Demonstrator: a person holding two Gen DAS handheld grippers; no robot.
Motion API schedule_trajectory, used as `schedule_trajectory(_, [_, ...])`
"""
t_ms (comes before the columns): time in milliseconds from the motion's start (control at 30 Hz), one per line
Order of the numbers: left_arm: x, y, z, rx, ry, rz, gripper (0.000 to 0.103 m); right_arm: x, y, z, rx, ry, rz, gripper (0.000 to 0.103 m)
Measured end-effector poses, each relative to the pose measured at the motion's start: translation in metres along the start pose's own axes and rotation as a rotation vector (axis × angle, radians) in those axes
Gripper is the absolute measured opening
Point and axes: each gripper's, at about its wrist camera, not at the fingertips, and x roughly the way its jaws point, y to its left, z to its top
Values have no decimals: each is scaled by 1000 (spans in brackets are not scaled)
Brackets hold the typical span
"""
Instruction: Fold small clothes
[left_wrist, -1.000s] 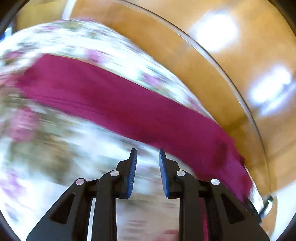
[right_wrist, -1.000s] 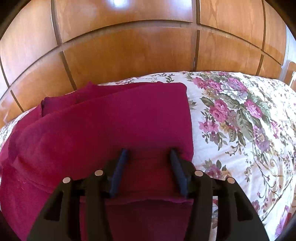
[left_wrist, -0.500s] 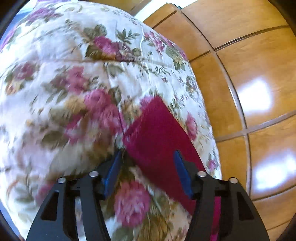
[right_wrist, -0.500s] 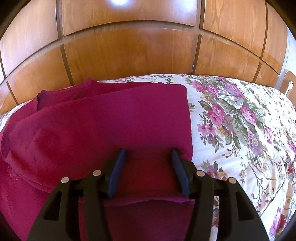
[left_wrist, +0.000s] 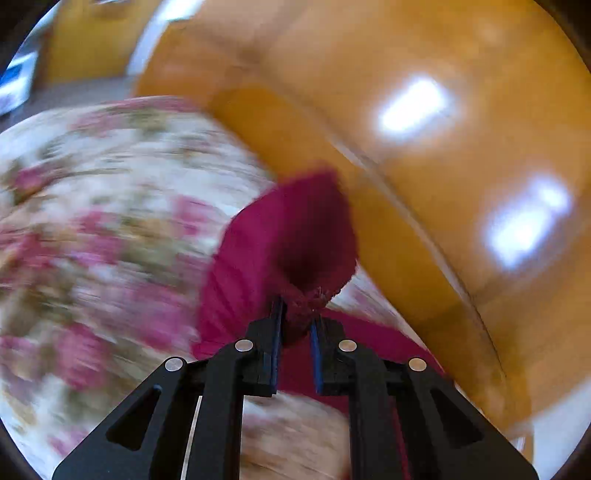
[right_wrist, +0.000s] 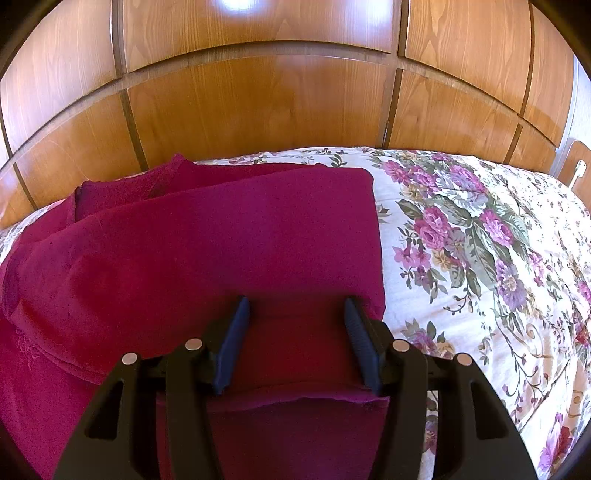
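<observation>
Left claw (left_wrist: 297, 321) closing on frayed corner of soft, limp garment (right_wrist: 221, 251); right claw (right_wrist: 295, 332) released above it. Grip hems.

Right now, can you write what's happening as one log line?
left tool: closing, bunched corner of magenta garment between pads, lifted | right tool: open over garment | surface: floral bedspread

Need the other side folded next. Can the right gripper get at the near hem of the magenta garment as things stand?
Probably yes. The right gripper hangs open just over the magenta garment, with the hem right below its jaws and nothing in between.
</observation>
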Motion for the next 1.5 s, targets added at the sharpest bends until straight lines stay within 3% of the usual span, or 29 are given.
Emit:
schedule_trajectory(167, [43, -101, -83, 255, 163, -104, 12, 0, -2, 0, 9, -1, 13, 54])
schedule_trajectory(333, [84, -145, -157, 402, 312, -95, 13, 1, -4, 0, 25, 0, 38, 55])
schedule_trajectory(400, [91, -150, -173, 436, 348, -85, 41, 1, -5, 0, 31, 0, 49, 56])
schedule_trajectory(467, [87, -148, -181, 456, 345, -93, 54, 1, -6, 1, 35, 0, 58, 57])
schedule_trajectory(700, [44, -122, -203, 503, 273, -63, 55, -12, 4, 10, 0, 5, 4, 58])
schedule_trajectory(733, [39, -116, -207, 518, 264, -46, 55, -25, 10, 12, 1, -30, 26, 57])
schedule_trajectory(800, [34, -102, -213, 512, 265, -39, 55, -53, 30, 15, 3, -71, 180, 57])
schedule_trajectory(900, [34, -93, -222, 517, 263, -32, 55, -67, 81, 10, -26, 50, 526, 56])
schedule_trajectory(933, [34, -94, -224, 524, 253, -30, 55, -68, 105, 5, -63, 93, 594, 56])
schedule_trajectory(1000, [35, -92, -227, 532, 245, -27, 55, -63, 142, -5, -105, 172, 684, 58])
schedule_trajectory(1067, [36, -89, -228, 527, 246, -36, 56, -51, 170, -11, -114, 227, 673, 62])
schedule_trajectory(1133, [37, -85, -227, 508, 245, -57, 56, -33, 194, -16, -90, 288, 662, 50])
schedule_trajectory(1167, [37, -84, -227, 502, 244, -64, 56, -26, 203, -17, -93, 314, 666, 26])
schedule_trajectory(1200, [37, -82, -227, 495, 244, -71, 56, -23, 214, -19, -127, 313, 617, 8])
schedule_trajectory(1233, [37, -81, -227, 490, 244, -76, 56, -25, 220, -17, -157, 297, 574, 7])
schedule_trajectory(1367, [34, -77, -227, 481, 241, -89, 56, -64, 217, 5, -191, 171, 596, 6])
schedule_trajectory(1500, [31, -75, -227, 483, 241, -93, 58, -106, 180, 50, -157, 23, 606, 6])
